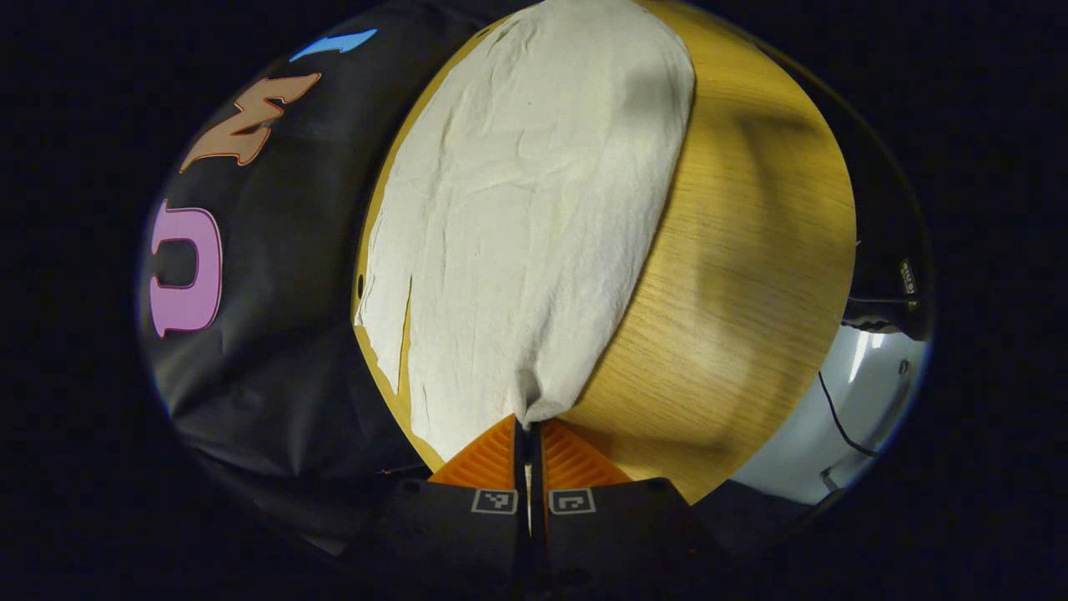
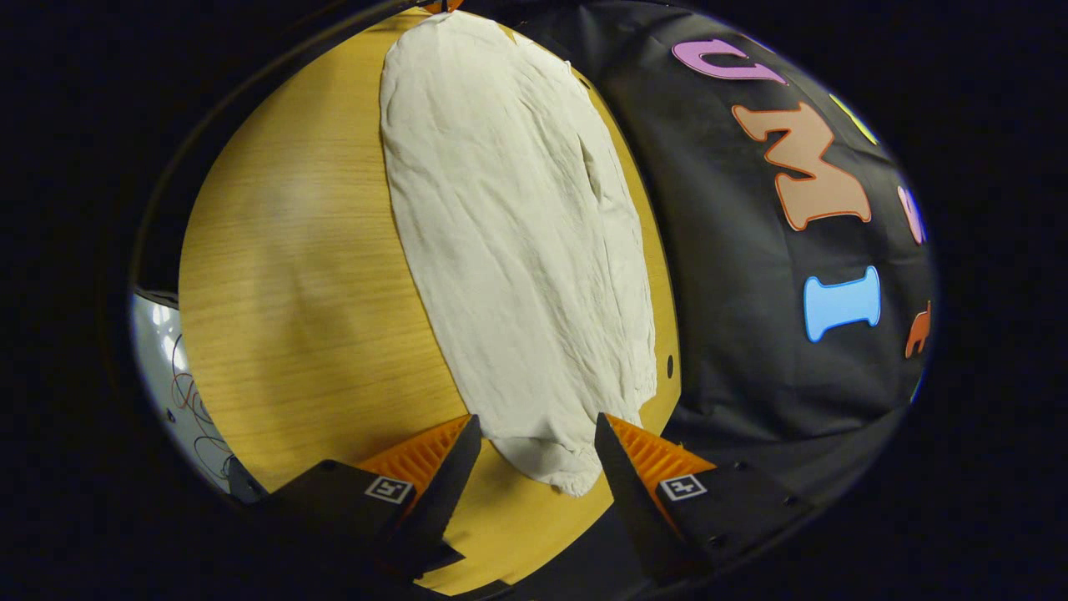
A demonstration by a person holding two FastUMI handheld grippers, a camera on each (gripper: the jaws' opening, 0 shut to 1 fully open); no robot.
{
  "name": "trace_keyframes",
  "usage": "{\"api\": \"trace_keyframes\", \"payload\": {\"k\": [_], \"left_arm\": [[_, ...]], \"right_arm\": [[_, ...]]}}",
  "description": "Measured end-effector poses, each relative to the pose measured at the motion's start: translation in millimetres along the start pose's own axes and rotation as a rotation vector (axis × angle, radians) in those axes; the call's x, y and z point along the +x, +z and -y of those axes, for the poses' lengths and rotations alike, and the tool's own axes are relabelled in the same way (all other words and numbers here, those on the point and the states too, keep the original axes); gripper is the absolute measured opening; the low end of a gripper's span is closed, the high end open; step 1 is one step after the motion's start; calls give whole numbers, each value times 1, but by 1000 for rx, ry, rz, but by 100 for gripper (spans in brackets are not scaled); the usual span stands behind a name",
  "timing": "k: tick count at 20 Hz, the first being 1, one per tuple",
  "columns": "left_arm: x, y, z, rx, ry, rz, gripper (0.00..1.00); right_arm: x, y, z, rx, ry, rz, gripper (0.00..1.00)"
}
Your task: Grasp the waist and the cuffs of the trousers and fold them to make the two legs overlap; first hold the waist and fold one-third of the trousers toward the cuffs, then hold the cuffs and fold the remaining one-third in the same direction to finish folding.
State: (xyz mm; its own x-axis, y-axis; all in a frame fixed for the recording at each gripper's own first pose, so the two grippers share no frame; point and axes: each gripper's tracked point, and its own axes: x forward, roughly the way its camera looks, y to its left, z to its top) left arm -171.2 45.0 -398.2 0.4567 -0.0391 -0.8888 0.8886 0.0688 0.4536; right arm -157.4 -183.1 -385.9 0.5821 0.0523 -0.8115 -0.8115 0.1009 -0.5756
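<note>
Cream trousers (image 1: pixel 517 217) lie flat and lengthwise on the wooden table (image 1: pixel 734 275). In the left gripper view my left gripper (image 1: pixel 527 430) is shut on the near end of the trousers, the cloth bunched to a point between its fingers. In the right gripper view the trousers (image 2: pixel 517 242) stretch away from me, and their near end lies between the fingers of my right gripper (image 2: pixel 538 438). That gripper is open, its fingers apart on either side of the cloth, not pressing it. Which end is waist and which cuffs I cannot tell.
The table's far edge runs close along the trousers, with the booth's black cloth wall (image 1: pixel 275 275) right behind it. Bare wood (image 2: pixel 309 275) lies on the other side of the trousers. Cables (image 2: pixel 188 392) and a pale floor (image 1: pixel 868 384) show past the table's edge.
</note>
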Motion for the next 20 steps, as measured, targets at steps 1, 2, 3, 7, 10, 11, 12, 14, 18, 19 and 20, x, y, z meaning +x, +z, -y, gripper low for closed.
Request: {"api": "trace_keyframes", "payload": {"k": [1,2,3,7,10,11,12,14,18,19,20], "left_arm": [[0,-1,-1,1,3,-4,0],[0,0,0,4,7,-5,0],[0,-1,-1,5,10,-8,0],[2,-1,-3,-14,16,-15,0],[5,-1,-7,-47,14,-21,0],[6,-2,-9,-69,10,-24,0],[4,-3,-13,-93,16,-30,0],[-2,1,-30,-127,60,-35,0],[-5,8,-75,-195,133,-50,0],[-8,7,-88,-208,158,-55,0],[-11,9,-102,-217,188,-58,0]], "right_arm": [[2,0,2,-3,-4,-1,90],[6,0,0,-3,-4,-9,88],[10,1,3,-10,-19,-13,77],[24,-4,-4,-16,-1,-47,41],[23,-6,-6,3,16,-56,13],[20,-6,-7,32,38,-65,11],[19,-6,-3,57,41,-66,11],[12,0,17,74,7,-52,7],[2,9,62,146,-91,-15,7],[0,12,74,165,-114,-5,7],[0,14,81,185,-133,1,7]]}}
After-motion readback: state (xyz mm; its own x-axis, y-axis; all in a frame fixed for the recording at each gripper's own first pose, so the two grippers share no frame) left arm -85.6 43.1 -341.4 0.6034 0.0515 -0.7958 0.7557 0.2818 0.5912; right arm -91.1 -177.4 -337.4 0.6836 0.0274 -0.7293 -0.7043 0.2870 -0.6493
